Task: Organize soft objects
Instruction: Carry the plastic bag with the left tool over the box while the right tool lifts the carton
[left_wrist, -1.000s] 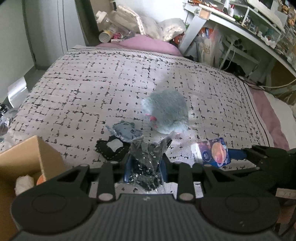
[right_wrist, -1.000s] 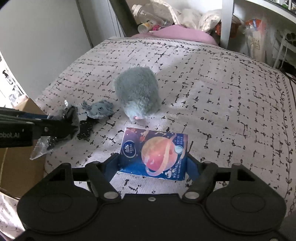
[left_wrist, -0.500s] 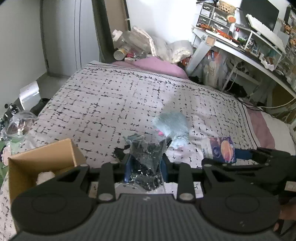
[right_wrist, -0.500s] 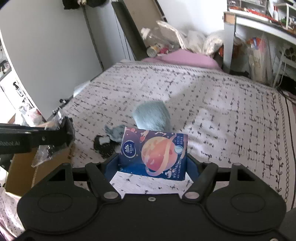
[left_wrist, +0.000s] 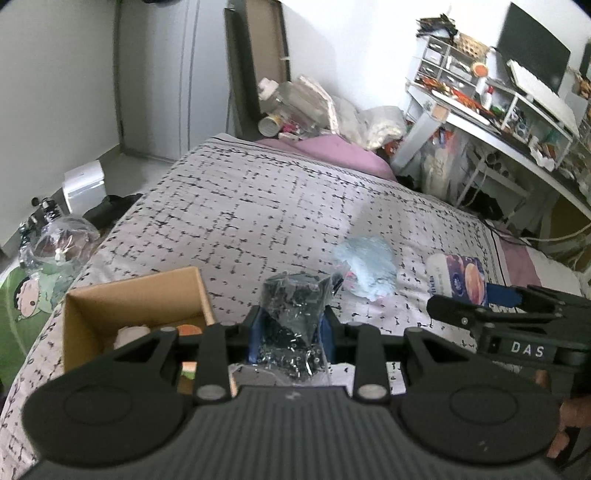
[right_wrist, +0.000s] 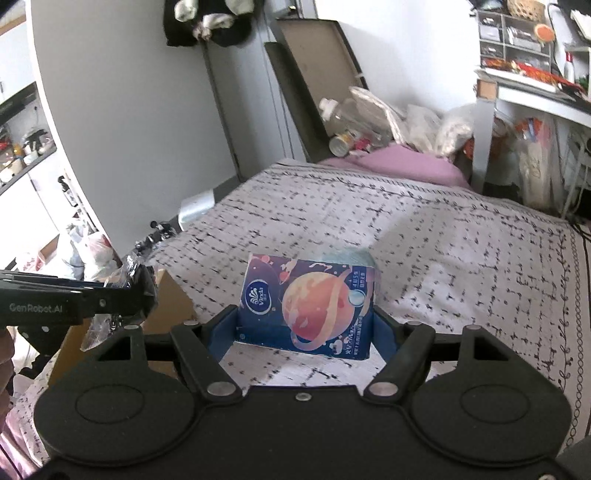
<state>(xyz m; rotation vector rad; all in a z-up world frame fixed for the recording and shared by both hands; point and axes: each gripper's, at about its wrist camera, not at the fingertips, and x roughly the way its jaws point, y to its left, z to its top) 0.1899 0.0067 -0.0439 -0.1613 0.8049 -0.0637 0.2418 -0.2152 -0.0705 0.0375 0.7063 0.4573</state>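
Left gripper (left_wrist: 291, 332): closed on a crinkled clear plastic bag (left_wrist: 291, 317) with dark contents; the bag is pinched between the blue pads and stands up past the fingertips.
Left gripper, position: held in the air above the near edge of the bed (left_wrist: 258, 206), just right of the cardboard box (left_wrist: 129, 299).
Right gripper (right_wrist: 304, 325): clamped on a dark blue tissue pack (right_wrist: 306, 302) printed with an orange planet; the blue pads press its two short sides.
Tissue pack, position: lifted clear of the bed, face toward the right wrist camera; seen from the left wrist view at (left_wrist: 461, 277), to the right of the bag.
Cardboard box: open, on the bed's near left corner; pale and orange items lie inside, too hidden to identify.
Plush toy (left_wrist: 365, 266): pale blue-grey, fluffy, lying on the patterned bedspread between the two grippers and beyond them; untouched by either.
Pillow (left_wrist: 332, 151): pink, at the far end of the bed.
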